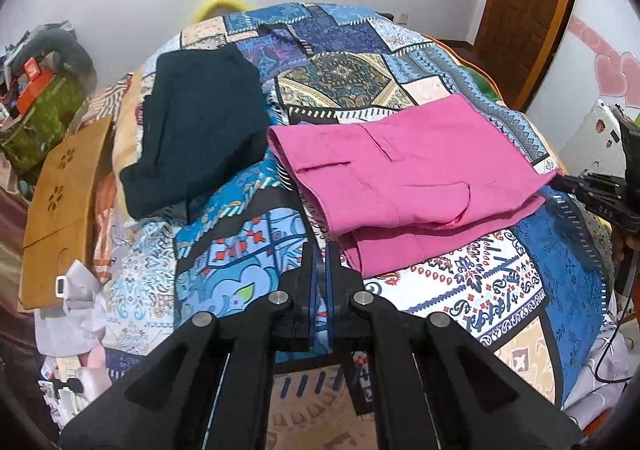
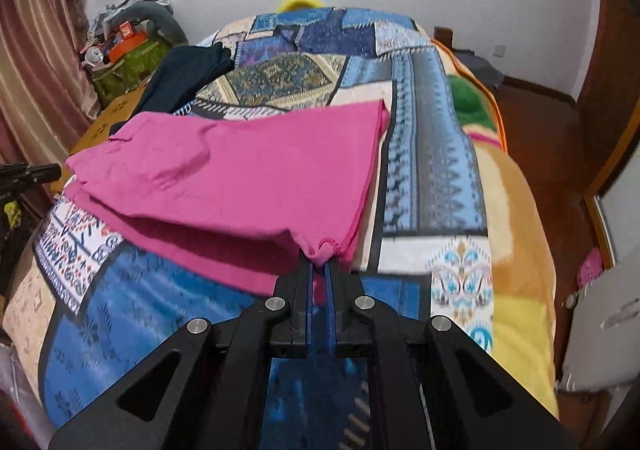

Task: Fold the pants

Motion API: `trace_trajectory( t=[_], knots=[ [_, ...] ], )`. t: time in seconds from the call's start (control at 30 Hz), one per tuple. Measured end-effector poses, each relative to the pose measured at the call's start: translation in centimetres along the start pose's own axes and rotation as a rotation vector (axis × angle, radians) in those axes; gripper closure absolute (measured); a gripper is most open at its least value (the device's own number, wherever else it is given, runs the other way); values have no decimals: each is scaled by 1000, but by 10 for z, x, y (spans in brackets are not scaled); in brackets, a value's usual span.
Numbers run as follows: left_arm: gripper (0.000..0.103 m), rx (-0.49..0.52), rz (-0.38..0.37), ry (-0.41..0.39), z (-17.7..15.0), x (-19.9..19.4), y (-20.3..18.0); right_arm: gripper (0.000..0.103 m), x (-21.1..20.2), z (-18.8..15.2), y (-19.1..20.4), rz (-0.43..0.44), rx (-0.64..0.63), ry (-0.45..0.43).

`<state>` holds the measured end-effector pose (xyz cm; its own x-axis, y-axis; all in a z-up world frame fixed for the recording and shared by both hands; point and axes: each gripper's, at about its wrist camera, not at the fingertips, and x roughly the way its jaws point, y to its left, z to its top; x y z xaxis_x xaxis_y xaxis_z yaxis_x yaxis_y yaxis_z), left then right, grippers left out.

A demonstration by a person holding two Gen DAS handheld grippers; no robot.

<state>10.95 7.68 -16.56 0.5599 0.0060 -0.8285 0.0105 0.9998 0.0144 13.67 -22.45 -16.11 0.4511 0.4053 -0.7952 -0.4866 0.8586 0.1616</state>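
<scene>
The folded bright pink cotton pants (image 1: 404, 173) are lying on the blue-and-cream patchwork-print bedspread (image 1: 248, 250), right of a folded dark navy garment (image 1: 200, 129). The left wrist view is showing the pockets and the rounded fold facing the navy garment, with the long axis running left to right across the bed; the right wrist view is showing only a corner of the navy garment (image 2: 188, 69), but it is revealing a stitched corner of the pink pants (image 2: 240, 177) sitting pinched between the right gripper's (image 2: 319, 270) blue-padded fingers. The left gripper (image 1: 320, 254) is hovering just short of the pants' near edge, fingers pressed nearly together with nothing between them.
</scene>
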Motion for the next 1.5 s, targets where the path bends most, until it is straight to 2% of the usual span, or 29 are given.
trace_trajectory(
  t=[0.1, 0.17, 0.2, 0.23, 0.27, 0.33, 0.43, 0.53, 0.67, 0.9, 1.0, 1.07, 1.13, 1.27, 1.37, 1.43, 1.5],
  knots=[
    [93, 9, 16, -31, 5, -11, -1, 97, -10, -4, 4, -18, -12, -9],
    [82, 13, 23, -58, 12, -20, -3, 96, -19, -3, 6, -24, -22, -29],
    [71, 16, 22, -71, 14, -23, -5, 93, -22, -2, 8, -24, -24, -41],
    [62, 22, 22, -81, 17, -25, -6, 88, -28, 0, 10, -21, -29, -59],
    [58, 31, 26, -92, 20, -27, -9, 84, -33, 2, 13, -20, -36, -73],
    [45, 63, 38, -109, 25, -28, -19, 65, -40, 6, 23, -15, -63, -103],
    [38, 96, 26, -103, 29, -22, -32, 56, -41, 8, 44, 6, -131, -117],
    [31, 121, 5, -77, 29, -12, -45, 55, -27, 10, 62, 39, -185, -86],
    [31, 153, -9, -34, 26, 2, -60, 55, 0, 9, 81, 95, -225, -23],
    [30, 194, -29, 1, 24, 18, -74, 56, 29, 10, 94, 104, -261, 24],
    [30, 199, -56, 24, 22, 28, -76, 73, 32, 14, 97, 110, -275, 21],
    [30, 206, -53, 39, 21, 36, -80, 79, 33, 15, 98, 114, -277, 20],
    [30, 215, -48, 46, 22, 42, -84, 94, 35, 16, 98, 112, -289, 9],
    [31, 239, -52, 51, 25, 49, -91, 98, 33, 20, 96, 100, -280, -22],
    [51, 273, -36, 37, 27, 50, -101, 99, 25, 23, 93, 95, -273, -59],
    [79, 280, -25, 37, 29, 52, -105, 99, 20, 26, 91, 91, -277, -79],
    [90, 276, -47, 31, 33, 50, -107, 99, 16, 27, 92, 84, -285, -90]
  ],
)
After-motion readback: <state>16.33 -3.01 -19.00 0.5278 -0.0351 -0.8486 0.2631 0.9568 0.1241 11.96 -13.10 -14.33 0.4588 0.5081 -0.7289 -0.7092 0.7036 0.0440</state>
